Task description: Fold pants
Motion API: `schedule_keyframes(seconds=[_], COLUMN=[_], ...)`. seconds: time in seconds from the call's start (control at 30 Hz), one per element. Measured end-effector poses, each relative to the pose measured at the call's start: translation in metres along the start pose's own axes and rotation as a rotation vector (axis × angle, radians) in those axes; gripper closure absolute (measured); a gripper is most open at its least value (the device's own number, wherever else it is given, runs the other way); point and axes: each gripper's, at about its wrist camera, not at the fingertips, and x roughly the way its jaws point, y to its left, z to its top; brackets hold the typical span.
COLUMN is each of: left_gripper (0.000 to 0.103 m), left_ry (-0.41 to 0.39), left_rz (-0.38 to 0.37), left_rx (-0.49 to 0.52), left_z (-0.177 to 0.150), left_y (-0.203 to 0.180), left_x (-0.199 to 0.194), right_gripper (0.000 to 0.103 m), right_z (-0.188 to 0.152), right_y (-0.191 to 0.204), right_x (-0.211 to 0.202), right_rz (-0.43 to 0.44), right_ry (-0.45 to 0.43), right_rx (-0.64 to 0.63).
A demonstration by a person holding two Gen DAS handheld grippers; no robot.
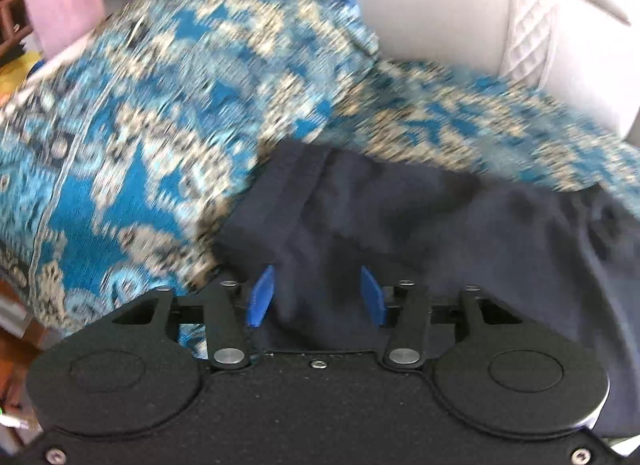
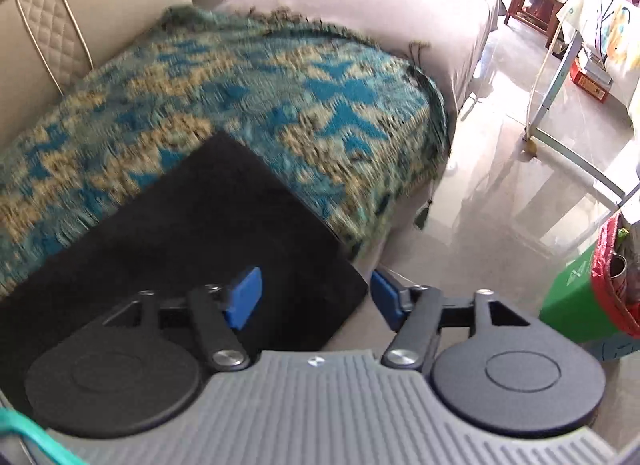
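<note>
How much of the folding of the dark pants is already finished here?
Partly done: the dark pants lie on the patterned blanket with straight edges and a square corner, apparently folded already. In hand: nothing; the left gripper and right gripper are open over the cloth. Left: smoothing the bunched end and any last fold.

Both views are bright with daylight. In the right wrist view, strong glare lies on the floor (image 2: 520, 193) and the far room is overexposed. Motion blur smears the patterned blanket (image 1: 160, 125) in both views. The dark pants (image 2: 192, 233) lose detail. Fisheye distortion bends the edges.
</note>
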Motion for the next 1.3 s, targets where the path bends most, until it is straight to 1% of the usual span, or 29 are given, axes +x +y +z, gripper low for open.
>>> schedule_keyframes(seconds=[0.07, 0.13, 0.2, 0.23, 0.3, 0.33, 0.37, 0.4, 0.47, 0.5, 0.6, 0.63, 0.67, 0.73, 0.8, 0.87, 0.9, 0.93, 0.97, 1.0, 1.03, 1.07, 1.1, 1.13, 1.17, 1.23, 1.3], left_gripper=[0.033, 0.024, 0.024, 0.024, 0.024, 0.027, 0.032, 0.035, 0.047, 0.049, 0.053, 0.052, 0.049, 0.049, 0.049, 0.049, 0.049, 0.049, 0.049, 0.047, 0.046, 0.045, 0.041, 0.027, 0.019, 0.019, 0.017], left_ry=[-0.024, -0.038, -0.049, -0.055, -0.059, -0.063, -0.067, -0.064, -0.039, -0.022, 0.036, 0.053, 0.042, 0.029, 0.021, 0.016, 0.016, 0.014, 0.008, 0.001, -0.005, -0.013, -0.023, -0.039, -0.055, -0.084, -0.066], left_rz=[-0.041, -0.084, -0.097, -0.09, -0.062, -0.049, -0.044, -0.044, -0.037, -0.033, 0.003, 0.017, 0.012, -0.007, -0.006, 0.012, 0.024, 0.031, 0.032, 0.032, 0.037, 0.029, 0.02, 0.026, 0.039, 0.059, 0.054], left_rx=[0.008, 0.016, 0.028, 0.04, 0.056, 0.057, 0.061, 0.065, 0.064, 0.06, 0.038, 0.022, -0.005, -0.034, -0.043, -0.046, -0.049, -0.057, -0.068, -0.085, -0.116, -0.146, -0.186, -0.238, -0.278, -0.348, -0.408], left_z=[0.008, 0.018, 0.022, 0.024, 0.023, 0.021, 0.017, 0.013, 0.003, -0.003, -0.019, -0.024, -0.029, -0.035, -0.04, -0.044, -0.046, -0.049, -0.05, -0.051, -0.054, -0.054, -0.055, -0.058, -0.06, -0.064, -0.066], left_y=[-0.011, -0.026, -0.038, -0.043, -0.05, -0.051, -0.051, -0.05, -0.045, -0.042, -0.03, -0.025, -0.019, -0.011, -0.006, -0.002, 0.0, 0.003, 0.005, 0.008, 0.012, 0.015, 0.02, 0.025, 0.03, 0.038, 0.048], left_x=[-0.008, -0.009, -0.008, -0.005, -0.001, 0.001, 0.003, 0.005, 0.013, 0.017, 0.037, 0.044, 0.046, 0.043, 0.041, 0.039, 0.038, 0.036, 0.034, 0.032, 0.03, 0.027, 0.025, 0.022, 0.019, 0.018, 0.022], right_gripper=[0.024, 0.023, 0.023, 0.023, 0.023, 0.023, 0.022, 0.022, 0.022, 0.022, 0.023, 0.023, 0.024, 0.024, 0.024, 0.024, 0.024, 0.031, 0.046, 0.053, 0.063, 0.069, 0.072, 0.068, 0.063, 0.064, 0.065], right_z=[0.006, 0.009, 0.007, 0.003, -0.008, -0.016, -0.023, -0.033, -0.057, -0.071, -0.121, -0.138, -0.157, -0.188, -0.211, -0.227, -0.234, -0.238, -0.241, -0.243, -0.244, -0.244, -0.242, -0.242, -0.24, -0.234, -0.23], right_y=[0.01, 0.026, 0.047, 0.062, 0.091, 0.112, 0.128, 0.148, 0.192, 0.214, 0.279, 0.298, 0.319, 0.353, 0.383, 0.409, 0.416, 0.422, 0.428, 0.429, 0.431, 0.432, 0.431, 0.432, 0.43, 0.426, 0.425], right_x=[-0.005, -0.008, -0.011, -0.015, -0.024, -0.031, -0.037, -0.045, -0.06, -0.068, -0.097, -0.106, -0.116, -0.13, -0.135, -0.133, -0.134, -0.136, -0.137, -0.137, -0.137, -0.136, -0.135, -0.134, -0.132, -0.125, -0.117], right_rz=[0.05, 0.129, 0.218, 0.285, 0.417, 0.497, 0.555, 0.617, 0.757, 0.828, 1.025, 1.064, 1.092, 1.109, 1.094, 1.043, 1.023, 1.005, 0.98, 0.978, 0.98, 0.985, 0.987, 0.987, 0.99, 1.019, 1.041], right_ry=[0.007, 0.035, 0.067, 0.077, 0.08, 0.076, 0.074, 0.072, 0.08, 0.095, 0.13, 0.141, 0.143, 0.118, 0.108, 0.106, 0.073, 0.025, 0.005, -0.006, -0.012, -0.009, -0.009, -0.011, -0.012, 0.011, 0.031], right_rx=[0.015, 0.018, 0.007, -0.012, -0.07, -0.119, -0.164, -0.219, -0.346, -0.409, -0.581, -0.635, -0.702, -0.81, -0.879, -0.912, -0.923, -0.941, -0.956, -0.958, -0.959, -0.954, -0.944, -0.935, -0.918, -0.875, -0.843])
